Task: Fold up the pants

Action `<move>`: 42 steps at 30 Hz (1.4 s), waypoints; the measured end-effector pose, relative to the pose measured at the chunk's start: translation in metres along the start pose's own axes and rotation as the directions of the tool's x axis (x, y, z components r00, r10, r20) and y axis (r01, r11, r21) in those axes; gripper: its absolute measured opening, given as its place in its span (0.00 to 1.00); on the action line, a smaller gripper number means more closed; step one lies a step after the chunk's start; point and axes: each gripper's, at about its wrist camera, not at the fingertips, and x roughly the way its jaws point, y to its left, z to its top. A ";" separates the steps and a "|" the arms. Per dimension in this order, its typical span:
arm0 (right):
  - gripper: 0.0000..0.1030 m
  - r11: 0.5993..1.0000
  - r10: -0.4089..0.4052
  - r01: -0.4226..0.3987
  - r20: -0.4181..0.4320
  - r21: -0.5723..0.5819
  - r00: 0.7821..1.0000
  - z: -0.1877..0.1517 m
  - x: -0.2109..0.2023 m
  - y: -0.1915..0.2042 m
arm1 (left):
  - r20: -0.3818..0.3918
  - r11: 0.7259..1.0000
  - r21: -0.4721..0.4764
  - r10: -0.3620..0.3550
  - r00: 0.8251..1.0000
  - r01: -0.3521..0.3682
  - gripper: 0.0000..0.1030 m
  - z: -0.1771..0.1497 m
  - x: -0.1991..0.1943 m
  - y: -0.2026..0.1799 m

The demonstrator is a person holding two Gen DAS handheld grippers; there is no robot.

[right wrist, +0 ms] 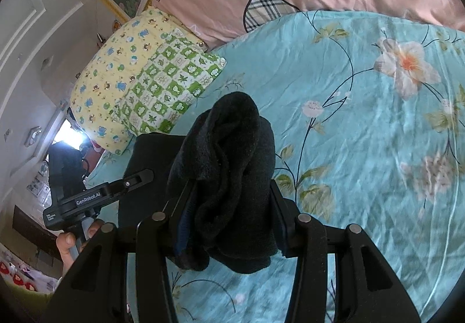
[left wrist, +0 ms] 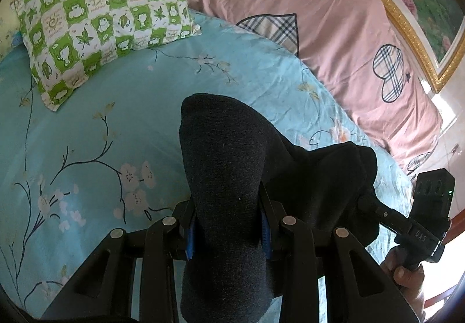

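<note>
Fingers of both grippers, left gripper (left wrist: pixel 229 224) and right gripper (right wrist: pixel 232 218), partly closed, each pinching a bunch of dark pants (left wrist: pixel 226 166), lifted above turquoise floral bedsheet (left wrist: pixel 87 134). Best kept level and taut, lowered together so cloth lands flat, not bunched. Beyond: pink duvet (left wrist: pixel 305 18), green checked pillow (left wrist: pixel 96 18), yellow pillow (right wrist: pixel 116 73), gilt-framed picture (left wrist: pixel 421 3).

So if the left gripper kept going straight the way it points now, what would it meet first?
Probably the blue floral sheet, bare ahead of the left gripper, which is clamped on the black pants. The green checked pillow lies further off left; depth is unclear.
</note>
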 end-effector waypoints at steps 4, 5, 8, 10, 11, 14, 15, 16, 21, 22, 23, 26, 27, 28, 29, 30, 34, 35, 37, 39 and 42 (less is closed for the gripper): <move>0.47 1.000 -0.002 0.002 -0.010 -0.001 1.000 -0.001 0.009 -0.003 | -0.012 1.000 -0.003 0.004 1.000 -0.004 0.32 -0.001 0.007 0.006; 0.47 1.000 -0.003 0.003 -0.013 0.002 1.000 -0.002 0.011 -0.005 | -0.015 1.000 -0.003 0.005 1.000 -0.005 0.32 -0.002 0.009 0.008; 0.50 1.000 -0.017 0.018 -0.017 0.013 1.000 -0.004 0.016 -0.012 | -0.025 1.000 -0.009 0.001 1.000 -0.002 0.37 -0.003 0.015 0.014; 0.55 0.998 -0.058 0.058 -0.019 0.005 0.998 -0.005 0.019 -0.017 | -0.030 1.000 -0.014 0.009 1.000 -0.009 0.48 -0.005 0.020 0.019; 0.56 0.996 -0.088 0.088 -0.017 -0.005 0.996 -0.006 0.020 -0.019 | -0.030 1.000 -0.012 0.013 0.999 -0.013 0.49 -0.006 0.022 0.022; 0.57 0.994 -0.108 0.108 -0.010 -0.002 0.994 -0.008 0.019 -0.030 | -0.027 1.000 -0.002 0.020 0.999 -0.020 0.53 -0.010 0.025 0.024; 0.57 0.995 -0.102 0.102 -0.006 0.006 0.995 -0.008 0.017 -0.033 | -0.020 1.000 0.004 0.025 0.999 -0.025 0.55 -0.011 0.024 0.024; 0.57 0.994 -0.104 0.104 0.002 0.011 0.995 -0.009 0.015 -0.036 | -0.015 1.000 0.010 0.029 0.999 -0.029 0.55 -0.012 0.022 0.024; 0.57 0.993 -0.116 0.115 0.033 0.023 0.993 -0.009 0.003 -0.037 | -0.005 0.998 0.033 0.056 0.998 -0.056 0.64 -0.020 0.010 0.021; 0.57 0.993 -0.118 0.117 0.036 0.021 0.992 -0.010 0.000 -0.035 | -0.003 0.998 0.032 0.060 0.998 -0.060 0.64 -0.023 0.007 0.021; 0.57 0.993 -0.115 0.114 0.040 0.019 0.993 -0.011 -0.002 -0.033 | -0.001 0.998 0.030 0.062 0.998 -0.062 0.65 -0.024 0.004 0.022; 0.58 0.995 -0.100 0.101 0.073 0.000 0.992 -0.016 -0.012 -0.023 | 0.016 0.998 0.030 0.057 0.998 -0.058 0.67 -0.033 -0.009 0.022; 0.60 0.995 -0.096 0.098 0.083 -0.009 0.992 -0.018 -0.015 -0.019 | 0.024 0.998 0.033 0.057 0.998 -0.058 0.68 -0.036 -0.014 0.022; 0.65 0.995 -0.091 0.094 0.097 -0.026 0.991 -0.020 -0.019 -0.013 | 0.034 0.997 0.039 0.059 0.998 -0.060 0.70 -0.040 -0.019 0.021; 0.70 0.995 -0.089 0.094 0.107 -0.040 0.990 -0.023 -0.022 -0.008 | 0.041 0.997 0.044 0.063 0.997 -0.065 0.71 -0.043 -0.023 0.020; 0.71 0.994 -0.088 0.095 0.115 -0.054 0.989 -0.025 -0.025 -0.003 | 0.051 0.996 0.052 0.071 0.996 -0.073 0.72 -0.046 -0.027 0.018; 0.75 0.985 -0.095 0.113 0.137 -0.130 0.986 -0.036 -0.032 0.019 | 0.075 0.990 0.092 0.103 0.992 -0.110 0.76 -0.059 -0.043 0.011; 0.76 0.980 -0.102 0.124 0.144 -0.153 0.984 -0.040 -0.034 0.025 | 0.078 0.988 0.096 0.110 0.991 -0.118 0.76 -0.062 -0.046 0.010; 0.78 0.972 -0.110 0.138 0.152 -0.189 0.982 -0.046 -0.036 0.033 | 0.078 0.987 0.099 0.119 0.990 -0.127 0.77 -0.067 -0.050 0.009; 0.80 0.966 -0.107 0.140 0.154 -0.219 0.982 -0.054 -0.038 0.040 | 0.080 0.985 0.100 0.134 0.988 -0.142 0.77 -0.072 -0.054 0.009; 0.84 0.957 -0.115 0.150 0.151 -0.247 0.982 -0.064 -0.038 0.047 | 0.120 0.971 0.109 0.200 0.972 -0.213 0.77 -0.080 -0.058 0.007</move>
